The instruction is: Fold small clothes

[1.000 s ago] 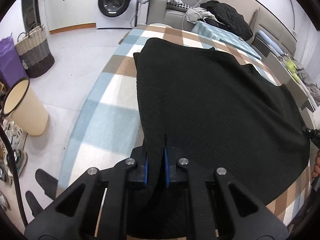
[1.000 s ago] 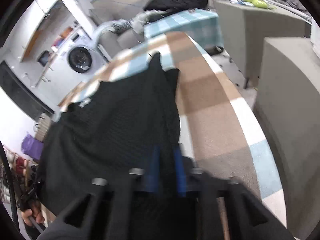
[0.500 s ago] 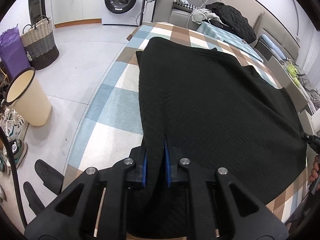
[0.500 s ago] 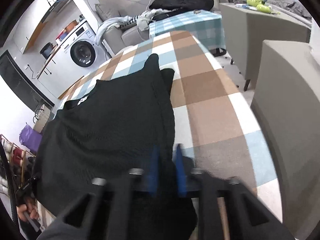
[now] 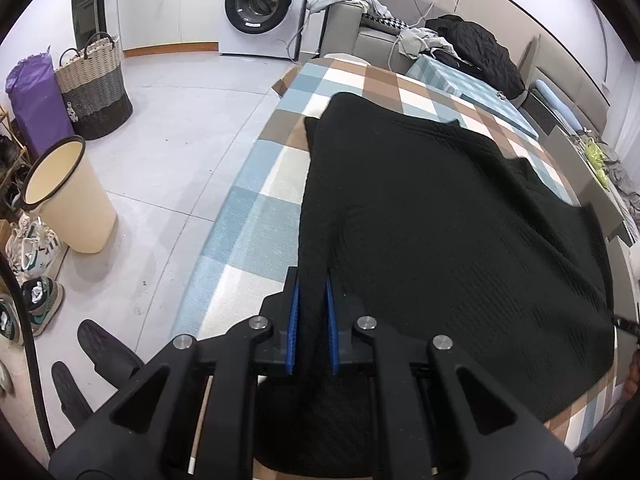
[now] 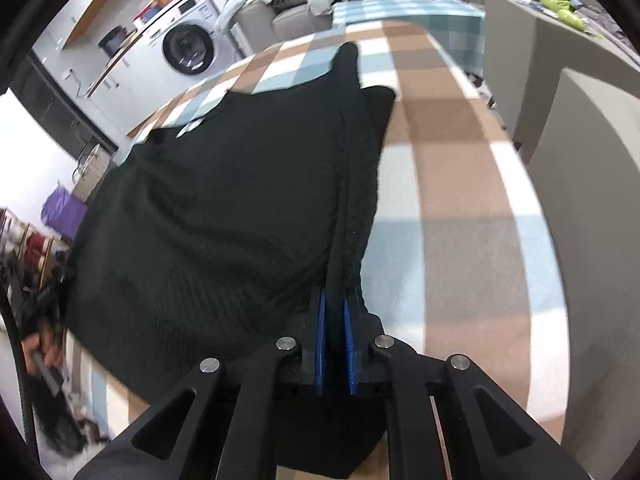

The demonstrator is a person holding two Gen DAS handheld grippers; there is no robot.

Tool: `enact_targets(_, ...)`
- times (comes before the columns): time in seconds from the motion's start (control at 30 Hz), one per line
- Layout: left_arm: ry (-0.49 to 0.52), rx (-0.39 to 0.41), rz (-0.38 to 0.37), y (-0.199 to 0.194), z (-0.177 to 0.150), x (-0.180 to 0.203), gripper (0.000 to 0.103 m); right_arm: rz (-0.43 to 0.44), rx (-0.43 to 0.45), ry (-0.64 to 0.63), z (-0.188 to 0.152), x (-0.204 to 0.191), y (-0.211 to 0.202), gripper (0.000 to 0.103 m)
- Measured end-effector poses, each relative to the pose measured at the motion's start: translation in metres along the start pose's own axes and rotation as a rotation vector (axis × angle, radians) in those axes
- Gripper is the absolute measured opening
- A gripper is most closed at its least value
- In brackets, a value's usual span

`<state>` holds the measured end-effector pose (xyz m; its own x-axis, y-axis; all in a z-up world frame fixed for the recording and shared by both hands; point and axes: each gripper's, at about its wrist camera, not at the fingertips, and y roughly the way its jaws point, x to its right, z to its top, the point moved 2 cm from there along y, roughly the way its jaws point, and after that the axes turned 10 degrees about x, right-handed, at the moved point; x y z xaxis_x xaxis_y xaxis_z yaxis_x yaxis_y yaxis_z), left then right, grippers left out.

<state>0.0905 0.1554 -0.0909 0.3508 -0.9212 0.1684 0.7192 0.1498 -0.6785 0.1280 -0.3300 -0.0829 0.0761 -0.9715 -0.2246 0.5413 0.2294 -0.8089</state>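
A black knit garment (image 5: 432, 216) lies spread over the checked tablecloth (image 5: 256, 216). My left gripper (image 5: 312, 304) is shut on the garment's near left edge, the cloth pinched between the blue pads. In the right wrist view the same garment (image 6: 224, 208) stretches away across the cloth (image 6: 448, 208), and my right gripper (image 6: 334, 320) is shut on its near right edge. The garment's near hem hangs below both grippers, out of sight. A folded strip of garment runs forward from each gripper.
A cream bin (image 5: 68, 196), a woven basket (image 5: 94, 84), a purple bag (image 5: 34, 100) and shoes (image 5: 36, 252) stand on the floor to the left. A washing machine (image 5: 260, 4) and a sofa with clothes (image 5: 460, 40) are at the back. A grey cabinet (image 6: 584, 168) flanks the table's right.
Both grippers have lifted and pulled back with the garment held, so the garment looks farther off and more of the floor and tablecloth shows. The grips have not changed.
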Motion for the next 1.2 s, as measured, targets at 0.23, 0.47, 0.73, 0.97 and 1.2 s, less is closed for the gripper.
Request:
enact_targets(0.23,0.025,0.008,0.018,0.003,0.01,0.006,0.012,-0.033,0.096,0.002,0.021,0.003,-0.02,0.051)
enact_targets(0.47,0.024,0.043,-0.02,-0.001,0.024,0.025,0.061,-0.154,0.241,0.053,0.105,0.011,0.018,0.053)
enact_targets(0.73,0.078,0.04,-0.053,0.001,0.025,0.045,0.061,-0.236,0.208,-0.101,0.138,-0.009,0.082,0.022)
enact_targets(0.97,0.041,0.02,-0.059,0.01,0.022,0.037,0.061,-0.162,0.413,0.026,0.144,0.015,0.038,0.004)
enact_targets(1.2,0.024,0.013,-0.043,0.01,0.02,0.028,0.061,-0.203,0.275,0.135,0.144,0.037,0.062,0.016)
